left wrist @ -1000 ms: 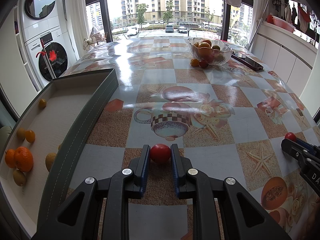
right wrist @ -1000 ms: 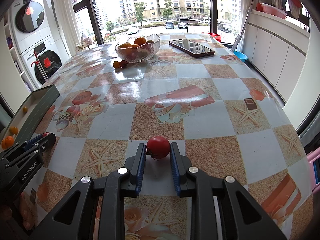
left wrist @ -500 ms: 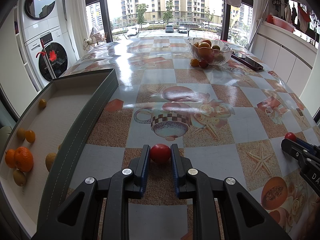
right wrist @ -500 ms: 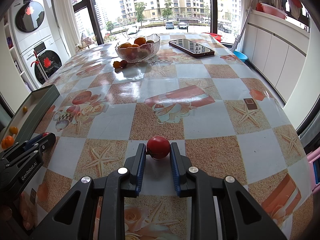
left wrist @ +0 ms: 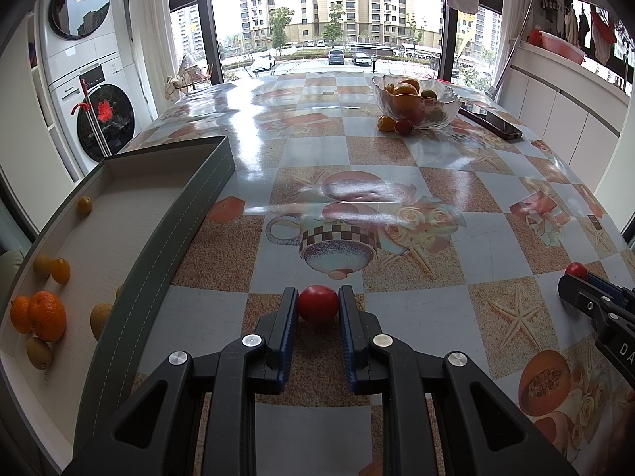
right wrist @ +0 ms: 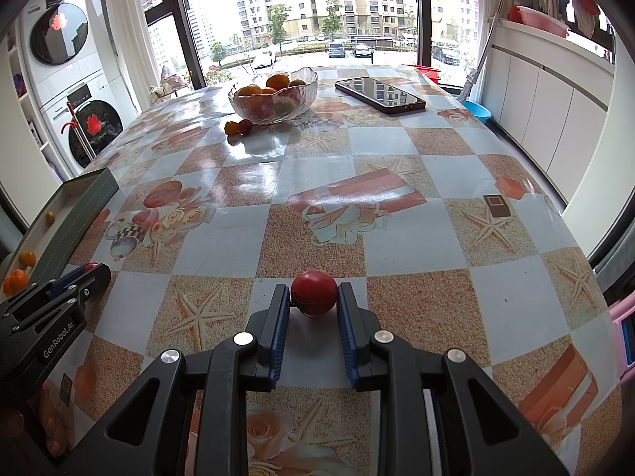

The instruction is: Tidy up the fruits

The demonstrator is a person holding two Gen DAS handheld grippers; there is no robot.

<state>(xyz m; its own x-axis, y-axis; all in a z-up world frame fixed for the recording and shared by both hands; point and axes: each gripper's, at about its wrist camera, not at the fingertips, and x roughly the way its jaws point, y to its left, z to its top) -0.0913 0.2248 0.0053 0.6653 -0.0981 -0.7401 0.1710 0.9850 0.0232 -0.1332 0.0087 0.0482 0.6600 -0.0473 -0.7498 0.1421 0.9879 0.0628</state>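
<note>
Left wrist: left claw (left wrist: 318,309) grips tomato (left wrist: 318,304) beside tray (left wrist: 174,238) edge

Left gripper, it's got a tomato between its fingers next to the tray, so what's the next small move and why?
Probably lift the left gripper and carry it left over the tray wall. Its fingers pinch the tomato, which sits low at the table, and the tray beside it already holds oranges and other small fruit. The wall stands higher than the tomato, so it needs clearance first.
</note>
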